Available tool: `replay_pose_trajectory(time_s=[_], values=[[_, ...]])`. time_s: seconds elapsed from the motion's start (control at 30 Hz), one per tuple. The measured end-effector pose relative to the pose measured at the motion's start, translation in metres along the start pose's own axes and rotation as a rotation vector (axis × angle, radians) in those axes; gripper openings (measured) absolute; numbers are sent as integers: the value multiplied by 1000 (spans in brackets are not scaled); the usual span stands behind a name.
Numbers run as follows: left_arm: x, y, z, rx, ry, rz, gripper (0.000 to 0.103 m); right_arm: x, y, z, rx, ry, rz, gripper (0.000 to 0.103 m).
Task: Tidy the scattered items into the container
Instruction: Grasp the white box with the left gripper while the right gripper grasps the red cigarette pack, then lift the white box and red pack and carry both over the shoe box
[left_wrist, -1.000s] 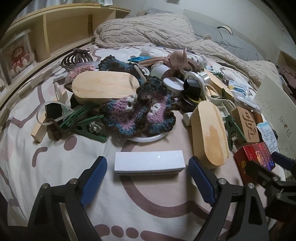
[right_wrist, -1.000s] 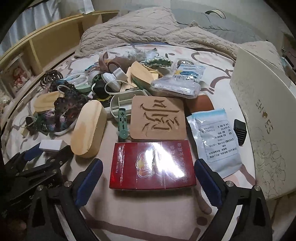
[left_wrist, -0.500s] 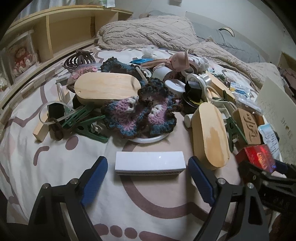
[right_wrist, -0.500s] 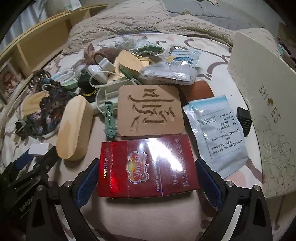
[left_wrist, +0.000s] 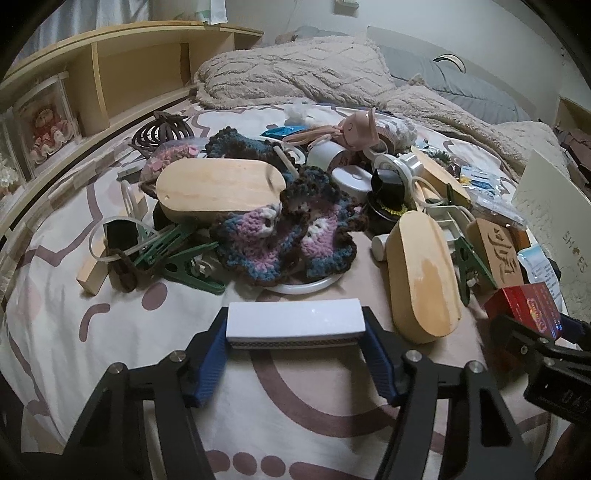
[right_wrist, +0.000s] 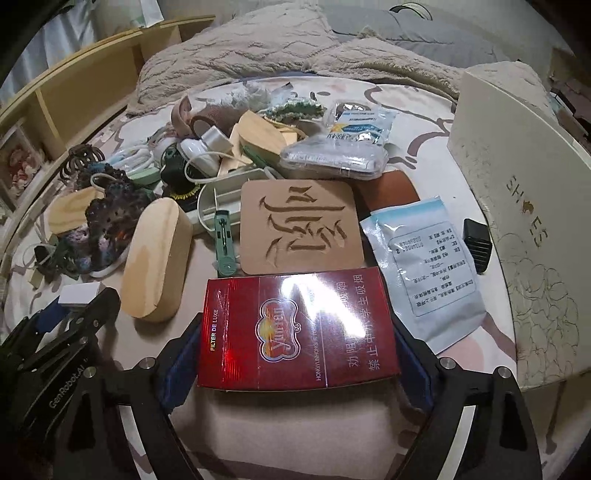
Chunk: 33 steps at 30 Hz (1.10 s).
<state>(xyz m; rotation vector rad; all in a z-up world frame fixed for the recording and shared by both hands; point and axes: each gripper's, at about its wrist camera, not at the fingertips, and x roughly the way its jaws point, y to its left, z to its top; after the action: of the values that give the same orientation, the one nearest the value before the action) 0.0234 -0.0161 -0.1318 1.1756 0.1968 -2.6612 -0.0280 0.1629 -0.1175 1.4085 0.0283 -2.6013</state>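
Left hand-held gripper has clamped the white box by its short ends, probably so it lifts level off the bed. Right hand-held gripper is closing around the red cigarette pack, pads about touching its sides. Shoe box sits just right, an easy drop-off I'd guess.

The shoe box runs off the right edge, so its far end cannot be seen. Part of the round white plate hides under the knitted yarn pieces. The brown flat thing is mostly covered by the carved board. The small print on the blue packet is too tiny to read.
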Motion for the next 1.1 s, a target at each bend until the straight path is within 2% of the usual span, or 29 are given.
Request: replay_pose_trajectory(time_s=[0.57,0.7,1.1], values=[[-19,-1,8,9,-50,-39,66,-21,-6,4,50,-75,23,91],[-30,-3,13,24,-106,-27,66,-31,-7,7,52,-109,17,91],[-67,-15,34,53,-215,-113,66,-71,-16,16,57,-240,-9,91]])
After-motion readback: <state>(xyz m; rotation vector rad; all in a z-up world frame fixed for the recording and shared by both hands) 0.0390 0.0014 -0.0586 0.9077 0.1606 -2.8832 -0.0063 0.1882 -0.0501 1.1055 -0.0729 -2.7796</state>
